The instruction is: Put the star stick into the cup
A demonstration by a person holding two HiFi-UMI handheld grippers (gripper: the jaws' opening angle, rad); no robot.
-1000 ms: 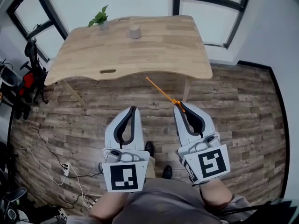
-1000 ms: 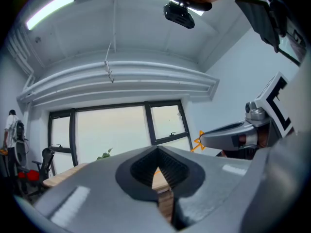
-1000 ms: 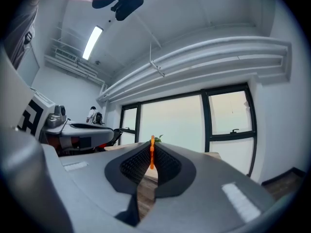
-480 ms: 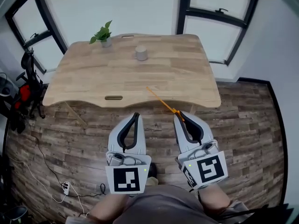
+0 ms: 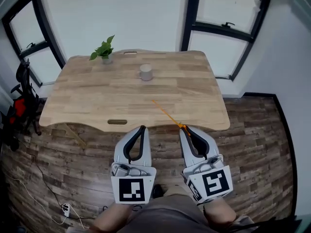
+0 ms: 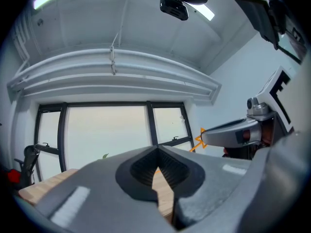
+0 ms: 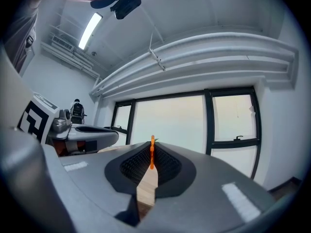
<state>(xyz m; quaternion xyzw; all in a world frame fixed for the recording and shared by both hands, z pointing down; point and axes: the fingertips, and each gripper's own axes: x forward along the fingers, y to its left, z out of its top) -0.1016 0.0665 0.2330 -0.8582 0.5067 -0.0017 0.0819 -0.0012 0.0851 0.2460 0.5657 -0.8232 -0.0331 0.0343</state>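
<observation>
A thin orange star stick (image 5: 166,113) juts forward and to the left from my right gripper (image 5: 183,129), which is shut on its near end. In the right gripper view the stick (image 7: 152,153) stands up between the closed pads. Its star end (image 6: 200,139) shows beside the right gripper in the left gripper view. My left gripper (image 5: 142,128) is shut with nothing in it, level with the right one. Both hover at the front edge of the wooden table (image 5: 92,98). The pale cup (image 5: 145,72) stands upright toward the table's back middle, well ahead of the stick's tip.
A small potted plant (image 5: 103,49) sits at the table's back left corner. Dark-framed windows (image 5: 221,30) line the wall behind. A red and black object (image 5: 17,108) stands on the wood floor at the left.
The table has drawn nearer. Both grippers have come from over the floor to the table's front edge, and the stick's tip now reaches over the tabletop. Both stay shut.
</observation>
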